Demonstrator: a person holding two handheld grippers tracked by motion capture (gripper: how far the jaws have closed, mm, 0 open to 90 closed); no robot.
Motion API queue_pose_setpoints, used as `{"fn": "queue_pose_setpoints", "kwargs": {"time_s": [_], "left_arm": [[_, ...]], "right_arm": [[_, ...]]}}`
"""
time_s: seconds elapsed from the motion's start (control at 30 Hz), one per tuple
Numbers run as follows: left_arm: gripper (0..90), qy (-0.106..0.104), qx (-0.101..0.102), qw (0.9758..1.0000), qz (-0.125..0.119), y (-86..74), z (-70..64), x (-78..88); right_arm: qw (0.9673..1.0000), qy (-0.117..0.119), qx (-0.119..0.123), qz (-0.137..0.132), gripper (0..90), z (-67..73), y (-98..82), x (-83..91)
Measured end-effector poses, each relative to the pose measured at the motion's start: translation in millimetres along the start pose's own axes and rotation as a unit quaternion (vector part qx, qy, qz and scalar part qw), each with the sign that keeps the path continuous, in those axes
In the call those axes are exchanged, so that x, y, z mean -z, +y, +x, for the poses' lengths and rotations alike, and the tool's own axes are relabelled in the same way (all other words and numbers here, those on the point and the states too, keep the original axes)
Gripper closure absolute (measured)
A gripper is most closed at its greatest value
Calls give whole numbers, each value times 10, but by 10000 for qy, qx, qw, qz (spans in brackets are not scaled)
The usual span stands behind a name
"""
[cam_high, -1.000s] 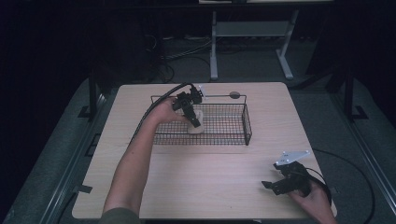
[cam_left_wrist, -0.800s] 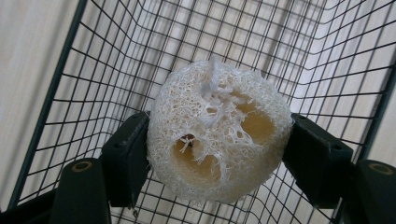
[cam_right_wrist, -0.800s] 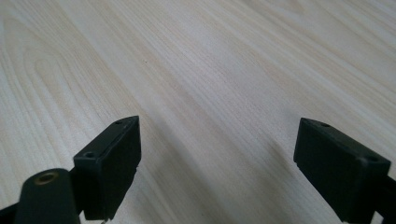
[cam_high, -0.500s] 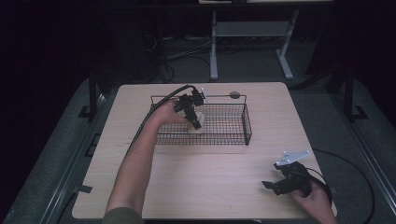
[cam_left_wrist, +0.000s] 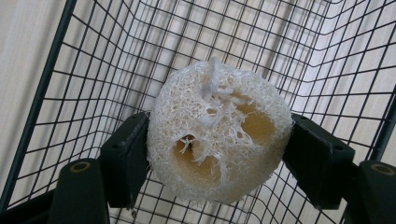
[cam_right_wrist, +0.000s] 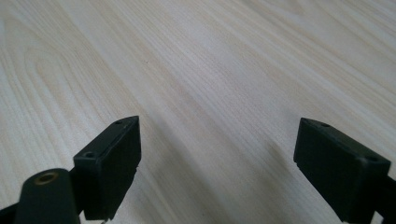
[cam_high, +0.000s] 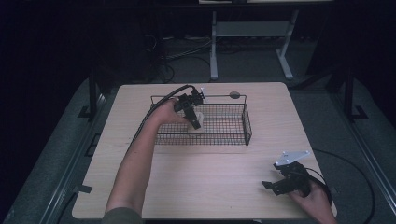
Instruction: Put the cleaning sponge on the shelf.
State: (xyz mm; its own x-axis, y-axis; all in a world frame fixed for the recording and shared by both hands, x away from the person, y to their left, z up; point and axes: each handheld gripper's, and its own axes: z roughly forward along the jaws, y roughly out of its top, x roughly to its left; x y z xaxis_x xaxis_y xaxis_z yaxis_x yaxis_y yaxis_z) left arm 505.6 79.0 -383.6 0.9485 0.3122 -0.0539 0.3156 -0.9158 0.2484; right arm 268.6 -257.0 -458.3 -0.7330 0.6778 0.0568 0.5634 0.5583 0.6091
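Observation:
A pale, round loofah sponge (cam_left_wrist: 217,133) sits between the two black jaws of my left gripper (cam_left_wrist: 219,154), which is shut on it inside a black wire basket (cam_left_wrist: 93,70). From above, the left gripper (cam_high: 192,116) reaches into the left part of the basket (cam_high: 233,135), with the sponge (cam_high: 196,127) low near the mesh floor. My right gripper (cam_high: 273,184) rests at the table's near right corner. In the right gripper view its jaws (cam_right_wrist: 217,158) stand wide apart over bare wood with nothing between them.
The basket stands at the middle back of the light wooden table (cam_high: 201,186). A small dark round object (cam_high: 234,94) lies behind the basket's far rim. A cable (cam_high: 345,163) trails off the table's right side.
The left gripper has shifted slightly toward the basket's left part with the sponge. The right gripper has stayed put.

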Motion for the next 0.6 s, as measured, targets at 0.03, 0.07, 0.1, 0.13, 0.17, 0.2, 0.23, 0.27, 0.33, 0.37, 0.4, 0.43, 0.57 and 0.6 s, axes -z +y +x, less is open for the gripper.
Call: {"fn": "queue_pose_setpoints", "kwargs": {"time_s": [0.03,0.07,0.1,0.13,0.17,0.2,0.23,0.27,0.33,0.37,0.4,0.43,0.57,0.6], "left_arm": [[253,-3,-6,10000,11,-8,5,13],[249,6,-8,10000,2,-11,5,20],[247,6,-8,10000,2,-11,5,20],[241,16,10,10000,-37,-15,2,36],[238,6,10,10000,-47,-15,-2,45],[237,6,10,10000,-47,-15,-2,45],[231,25,-5,10000,-63,-13,-12,56],[224,17,-7,10000,-82,-11,-17,61],[219,-1,-32,10000,-65,-10,-17,68],[218,21,-50,10000,-74,-9,-24,80],[213,21,-50,10000,-74,-9,-24,80],[210,19,-53,10000,-73,-9,-24,87],[208,34,-70,9999,-82,-18,-36,123],[207,34,-70,9999,-82,-18,-36,123]], "right_arm": [[10000,2,-8,-3,145,-1,0,1],[10000,2,-8,-4,145,-1,0,1],[10000,4,-8,-4,145,-1,1,1],[10000,2,0,0,145,-2,0,-1],[10000,5,5,0,145,-3,1,-2],[10000,6,7,2,145,-3,2,-2],[10000,2,8,2,145,-1,2,-2],[10000,1,8,3,145,0,3,-2],[10000,7,4,9,145,0,4,-3],[10000,17,-7,6,145,3,6,-3],[10000,22,-15,5,145,4,7,-3],[10000,20,-4,8,146,2,8,-4],[10000,21,-14,8,145,2,9,-6],[10000,21,-14,8,145,2,9,-6]]}}
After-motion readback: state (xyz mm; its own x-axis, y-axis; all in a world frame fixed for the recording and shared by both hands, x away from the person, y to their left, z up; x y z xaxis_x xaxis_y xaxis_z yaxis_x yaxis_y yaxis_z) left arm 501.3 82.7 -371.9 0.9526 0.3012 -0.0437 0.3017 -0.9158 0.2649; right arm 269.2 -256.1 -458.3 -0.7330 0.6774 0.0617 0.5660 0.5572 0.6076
